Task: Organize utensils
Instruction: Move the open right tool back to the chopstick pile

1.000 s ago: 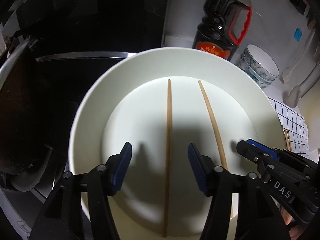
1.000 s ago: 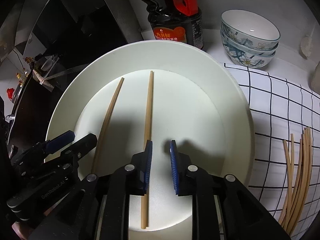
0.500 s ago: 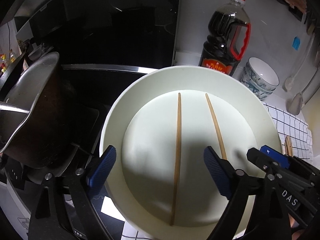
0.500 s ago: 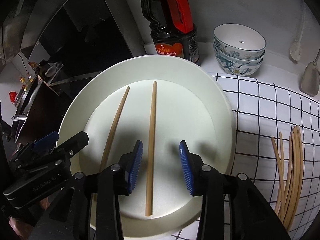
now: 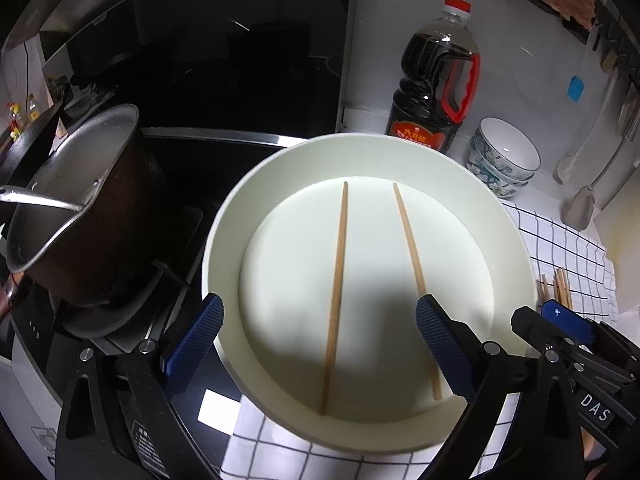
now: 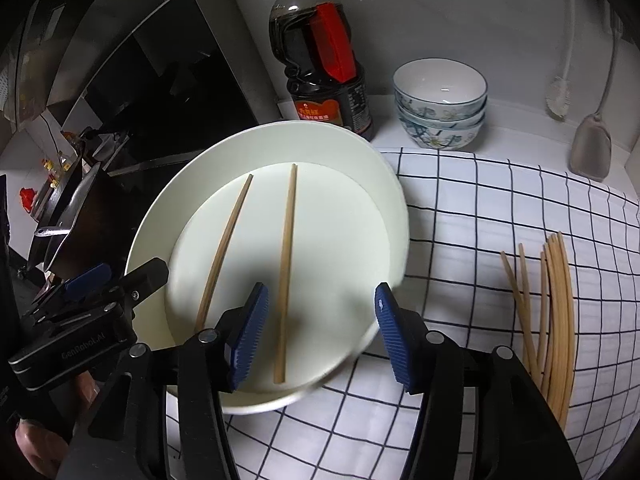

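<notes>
Handling chopsticks (image 5: pixel 335 292): thin, light, stiff, probably slick on plate (image 5: pixel 508 240); pinch mid-shaft. Left gripper (image 5: pixel 316 340) and right gripper (image 6: pixel 316 338) just opened, empty.

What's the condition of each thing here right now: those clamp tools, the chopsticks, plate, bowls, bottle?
Left tool: open, empty, jaws just widened.
Right tool: open, empty, jaws just widened.
Two chopsticks: lying apart on plate.
Plate: upright.
Bowls: stacked, top one empty.
Sauce bottle: capped, upright.
Spare chopsticks: loose on cloth.

Lower stretch of the right chopstick (image 5: pixel 412 256) behind the left tongs' pad.
</notes>
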